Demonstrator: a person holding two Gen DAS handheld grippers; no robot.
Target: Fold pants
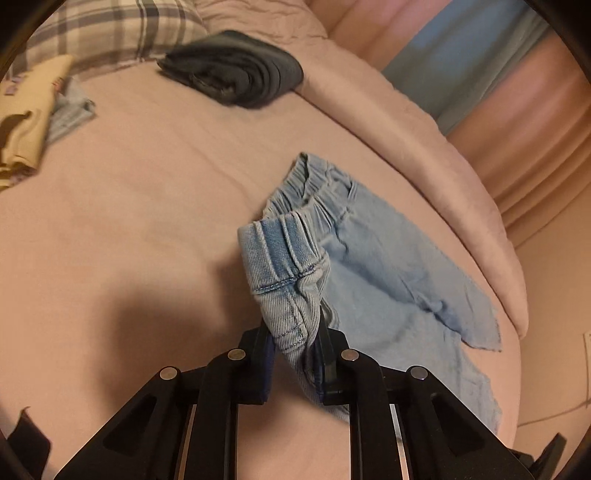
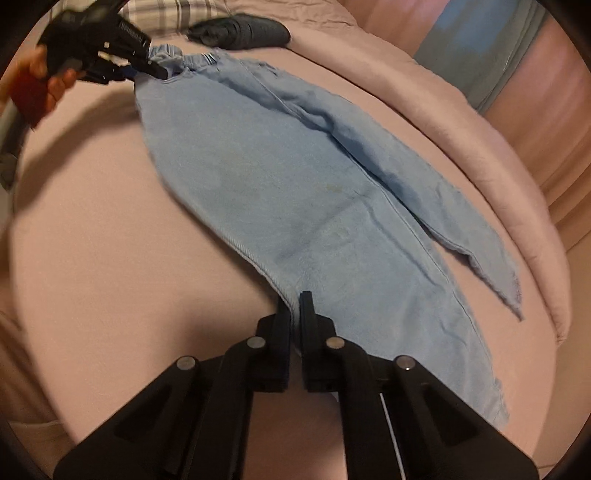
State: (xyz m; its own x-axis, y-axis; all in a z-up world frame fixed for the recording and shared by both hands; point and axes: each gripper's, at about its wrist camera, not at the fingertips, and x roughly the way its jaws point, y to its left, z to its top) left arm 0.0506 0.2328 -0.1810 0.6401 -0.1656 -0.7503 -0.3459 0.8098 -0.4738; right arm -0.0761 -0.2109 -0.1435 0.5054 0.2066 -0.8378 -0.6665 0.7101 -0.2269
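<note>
- Plainly, you had the pants (image 2: 295, 177) spread along the pink bed (image 2: 92, 240), one leg half over the other.
- Your left gripper (image 1: 295, 332) pinched the waistband corner; your right gripper (image 2: 294, 306) was closed on the leg's near edge.
- Best carried across together, level — so the legs stacked edge to edge.
- Dark folded clothes (image 1: 236, 70) and a plaid pillow (image 1: 110, 29) lay well apart — nothing blocked you.

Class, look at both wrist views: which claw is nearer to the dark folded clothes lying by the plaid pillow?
Left. The left claw grips the pants at the waistband, close to the dark folded clothes. The right claw pinches the pants' side edge, much farther down the bed.
</note>
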